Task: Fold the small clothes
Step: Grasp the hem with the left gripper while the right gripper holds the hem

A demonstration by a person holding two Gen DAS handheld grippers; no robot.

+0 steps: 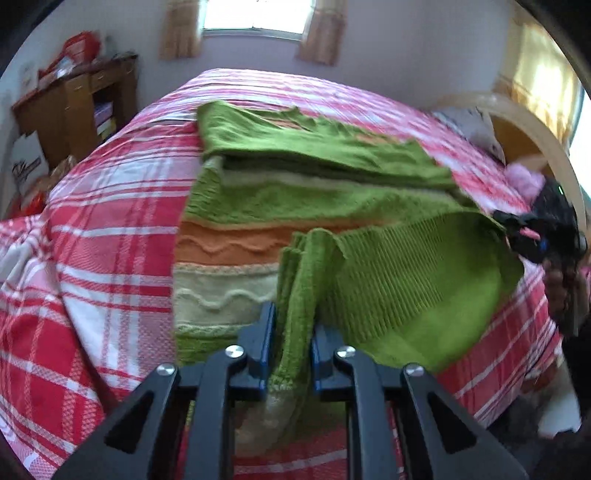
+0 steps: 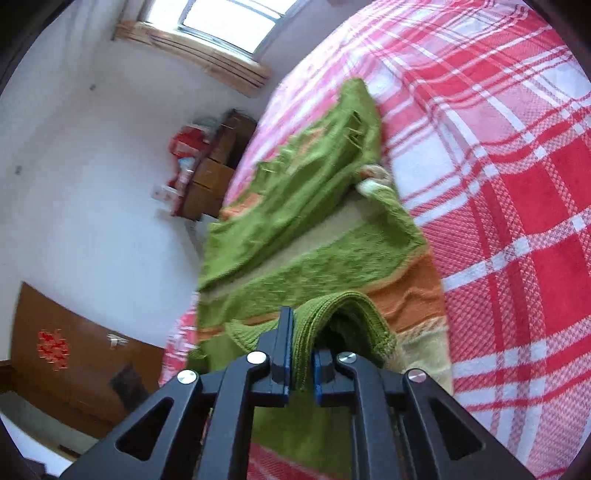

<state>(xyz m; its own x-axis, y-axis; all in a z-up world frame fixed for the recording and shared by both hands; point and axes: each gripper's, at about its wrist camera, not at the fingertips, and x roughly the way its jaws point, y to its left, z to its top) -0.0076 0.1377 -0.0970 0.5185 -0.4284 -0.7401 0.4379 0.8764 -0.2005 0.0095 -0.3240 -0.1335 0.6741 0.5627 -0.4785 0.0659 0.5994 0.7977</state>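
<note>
A small knitted sweater (image 1: 295, 192), green with orange and cream stripes, lies on the red plaid bed. My left gripper (image 1: 293, 339) is shut on its bunched green hem, lifted off the bed. My right gripper (image 2: 301, 354) is shut on the other corner of the ribbed green hem (image 2: 343, 310); it shows at the right of the left wrist view (image 1: 532, 232), holding the hem up. The sleeves (image 2: 295, 192) lie folded across the body of the sweater.
The bed is covered by a red and white plaid sheet (image 1: 110, 236). A wooden cabinet (image 1: 74, 110) stands by the far wall, left of a window (image 1: 255, 14). A pillow and curved headboard (image 1: 517, 122) are at the right. A wooden door (image 2: 66, 350) is low on the left.
</note>
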